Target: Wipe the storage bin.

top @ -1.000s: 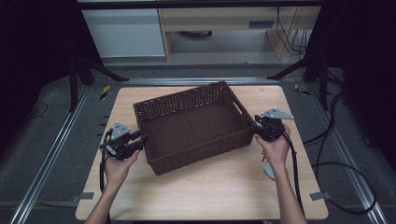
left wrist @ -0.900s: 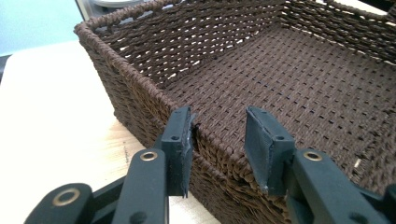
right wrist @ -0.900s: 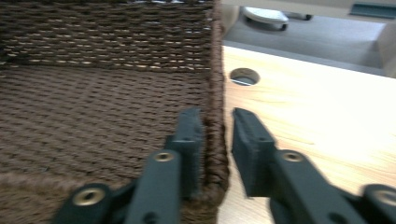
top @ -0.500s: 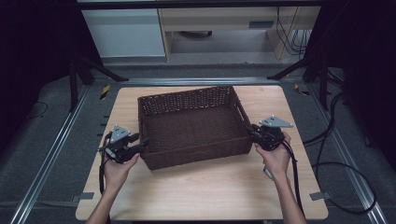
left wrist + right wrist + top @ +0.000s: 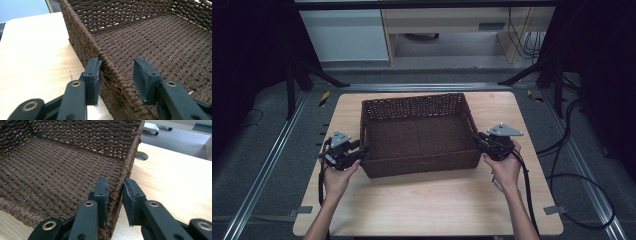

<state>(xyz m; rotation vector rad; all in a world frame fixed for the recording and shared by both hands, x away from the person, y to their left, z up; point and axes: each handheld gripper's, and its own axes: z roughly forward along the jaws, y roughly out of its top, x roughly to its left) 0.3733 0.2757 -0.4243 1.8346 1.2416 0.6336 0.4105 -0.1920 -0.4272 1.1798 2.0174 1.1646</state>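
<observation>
From above, the brown wicker basket (image 5: pixel 418 132) sat mid-table, the left gripper (image 5: pixel 360 150) at its left wall and the right gripper (image 5: pixel 479 141) at its right. Along the left gripper's jaws, they straddled the rim, just closing, one pad (image 5: pixel 94 75) touching, the other apart. The right gripper's view showed its jaws clamped on the wall.

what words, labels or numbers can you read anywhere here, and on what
None: no readable text stands on the wicker basket, the wooden table, the left gripper or the right gripper.
The yellow-and-black tag beside the table carries stripes, no letters.
</observation>
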